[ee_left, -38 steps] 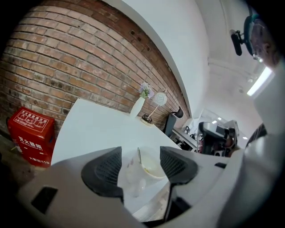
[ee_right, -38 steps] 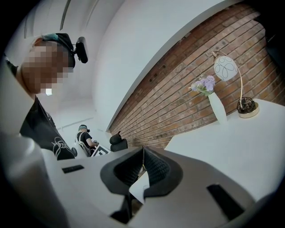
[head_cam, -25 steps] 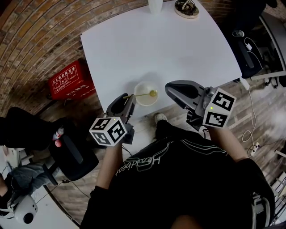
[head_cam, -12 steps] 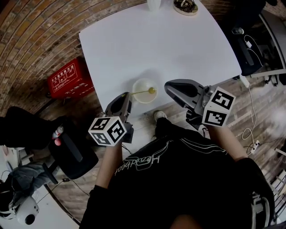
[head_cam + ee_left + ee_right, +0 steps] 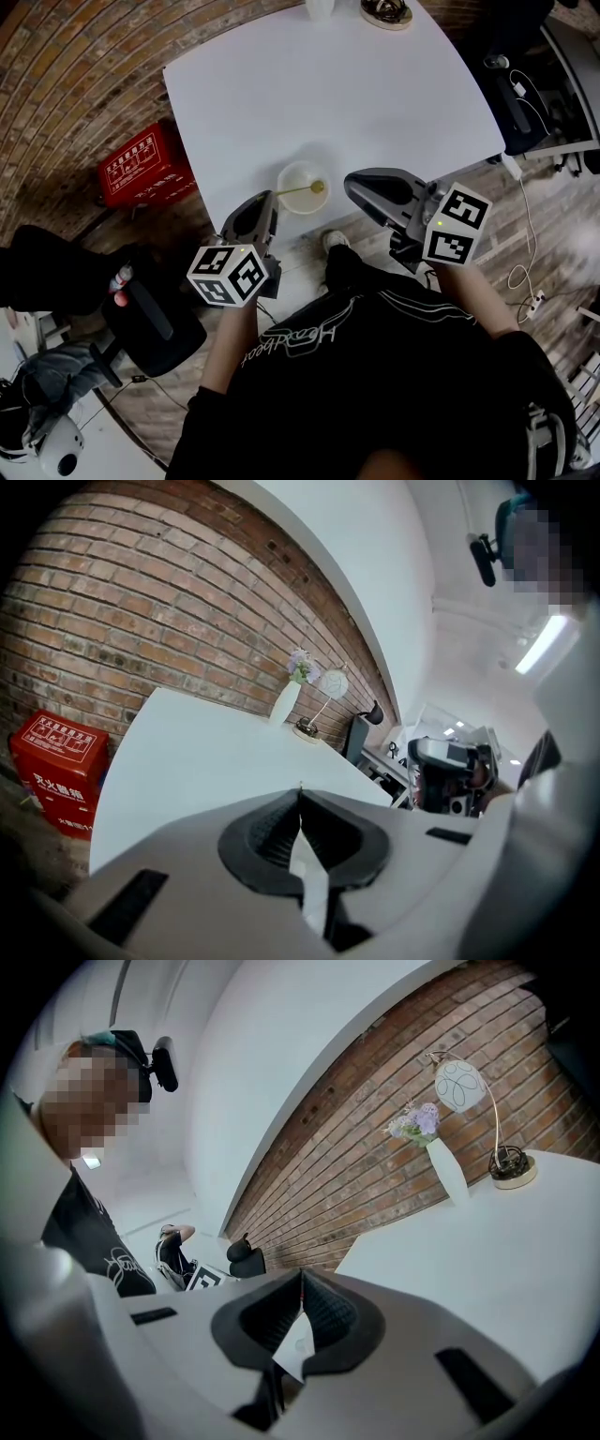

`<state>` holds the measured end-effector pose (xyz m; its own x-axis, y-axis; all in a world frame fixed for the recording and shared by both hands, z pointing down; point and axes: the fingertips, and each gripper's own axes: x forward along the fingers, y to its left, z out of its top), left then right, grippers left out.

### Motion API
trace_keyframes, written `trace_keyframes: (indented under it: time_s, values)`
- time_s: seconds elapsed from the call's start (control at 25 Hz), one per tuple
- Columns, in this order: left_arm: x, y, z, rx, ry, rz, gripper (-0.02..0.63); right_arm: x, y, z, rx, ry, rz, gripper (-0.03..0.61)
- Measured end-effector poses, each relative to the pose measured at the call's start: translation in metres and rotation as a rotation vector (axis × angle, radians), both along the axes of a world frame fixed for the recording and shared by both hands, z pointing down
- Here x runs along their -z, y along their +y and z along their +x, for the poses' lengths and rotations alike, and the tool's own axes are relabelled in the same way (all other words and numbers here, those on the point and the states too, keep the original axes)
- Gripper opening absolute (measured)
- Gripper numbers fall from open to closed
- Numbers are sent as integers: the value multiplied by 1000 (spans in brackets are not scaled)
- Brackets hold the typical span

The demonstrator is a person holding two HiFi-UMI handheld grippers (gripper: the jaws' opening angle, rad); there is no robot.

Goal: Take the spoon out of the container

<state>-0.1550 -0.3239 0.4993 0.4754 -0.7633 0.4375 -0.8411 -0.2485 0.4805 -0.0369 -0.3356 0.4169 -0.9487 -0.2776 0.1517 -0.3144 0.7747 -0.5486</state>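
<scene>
A small white container (image 5: pixel 300 177) stands near the table's front edge. A gold spoon (image 5: pixel 316 187) lies in it, its thin handle slanting left over the rim. My left gripper (image 5: pixel 266 199) is at the container's left, and the handle's end meets its fingertips. In the left gripper view the left gripper (image 5: pixel 300 789) has its jaws pressed together, with a tiny sliver of the handle showing at the tip. My right gripper (image 5: pixel 353 187) hovers just right of the container, shut and holding nothing. The right gripper (image 5: pixel 302 1274) shows the same in its own view. The spoon itself is hidden in both gripper views.
A white vase (image 5: pixel 319 8) and a lamp base (image 5: pixel 386 13) stand at the table's (image 5: pixel 356 84) far edge. A red crate (image 5: pixel 145 167) sits on the floor at the left, a black chair (image 5: pixel 150 323) nearer me. Cables (image 5: pixel 525 272) lie on the right.
The left gripper's jaws stood apart around the spoon's handle end; now they are closed on it. The right gripper has stayed where it was.
</scene>
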Motion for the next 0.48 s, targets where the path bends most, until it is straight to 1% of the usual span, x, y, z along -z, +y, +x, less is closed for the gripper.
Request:
trace_keyframes:
  time_s: [0.24, 0.48]
  values:
    - [10, 4, 5, -28, -35, 43, 6, 1, 11, 2, -5, 7, 1, -2]
    - [35, 10, 8, -47, -65, 100, 6, 9, 25, 6, -23, 6, 5, -2]
